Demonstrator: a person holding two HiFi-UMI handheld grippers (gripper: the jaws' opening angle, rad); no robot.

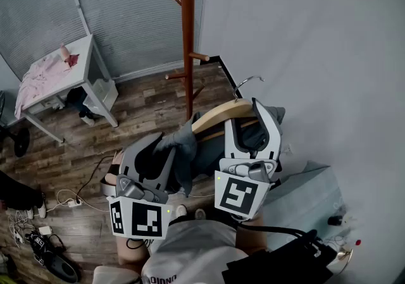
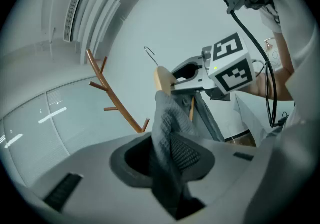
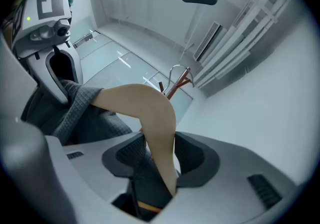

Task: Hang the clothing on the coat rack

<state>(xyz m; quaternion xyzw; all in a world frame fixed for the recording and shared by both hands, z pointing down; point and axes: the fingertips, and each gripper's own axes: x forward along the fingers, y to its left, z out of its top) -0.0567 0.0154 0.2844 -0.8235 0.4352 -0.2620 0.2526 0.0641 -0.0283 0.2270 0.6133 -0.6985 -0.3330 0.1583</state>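
A wooden hanger point(image 1: 221, 112) with a metal hook point(image 1: 247, 83) carries a grey quilted garment point(image 1: 183, 143). My right gripper point(image 1: 250, 123) is shut on the hanger's arm point(image 3: 150, 113), which runs up between its pads with grey cloth behind it. My left gripper point(image 1: 158, 147) is shut on a fold of the garment point(image 2: 172, 138) just left of the hanger. Ahead stands the brown wooden coat rack point(image 1: 187, 36) with angled pegs; it also shows in the left gripper view point(image 2: 112, 96). The hanger hook is short of the rack and to its right.
A white table point(image 1: 85, 49) at the far left holds pink clothing point(image 1: 44, 77). Cables and a power strip point(image 1: 69, 200) lie on the wood floor at the left. A plain wall runs along the right, with a pale blue surface point(image 1: 310, 194) below it.
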